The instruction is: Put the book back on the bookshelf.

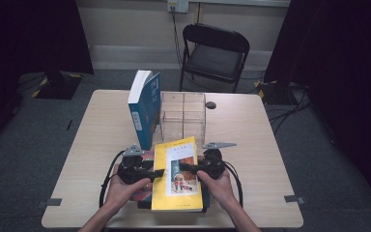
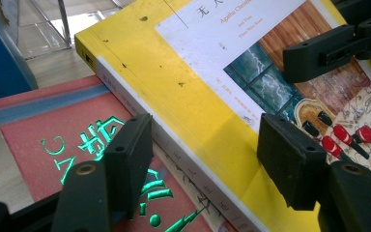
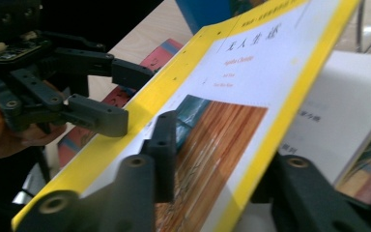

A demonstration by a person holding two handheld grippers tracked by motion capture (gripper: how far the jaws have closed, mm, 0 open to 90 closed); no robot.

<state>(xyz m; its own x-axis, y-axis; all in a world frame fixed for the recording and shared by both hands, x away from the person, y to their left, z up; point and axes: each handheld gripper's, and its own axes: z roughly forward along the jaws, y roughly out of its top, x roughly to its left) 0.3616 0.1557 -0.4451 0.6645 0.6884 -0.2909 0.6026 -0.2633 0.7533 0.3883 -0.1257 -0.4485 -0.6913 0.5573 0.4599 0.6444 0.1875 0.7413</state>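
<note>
Books lay stacked at the near edge of the worktop (image 1: 270,159), and the step in hand looked like lifting the top one off the pile. Going from the left: the left gripper (image 1: 157,172) had its fingers (image 2: 130,145) spread on either side of the spine edge of the yellow book (image 1: 178,175), one over the cover, one beside the red book (image 2: 53,135) below, neither pressing. The yellow book sat tilted, its right side raised. The right gripper (image 1: 183,167) was clamped on that book's right edge, one finger (image 3: 166,145) on the cover, the other beneath it. Behind the stack, toward the middle of the worktop, a blue book (image 1: 145,108) stood upright against a clear holder (image 1: 183,116). The next move probably called for the left fingers to close on the spine so both grippers could raise the book and stand it in the holder.
</note>
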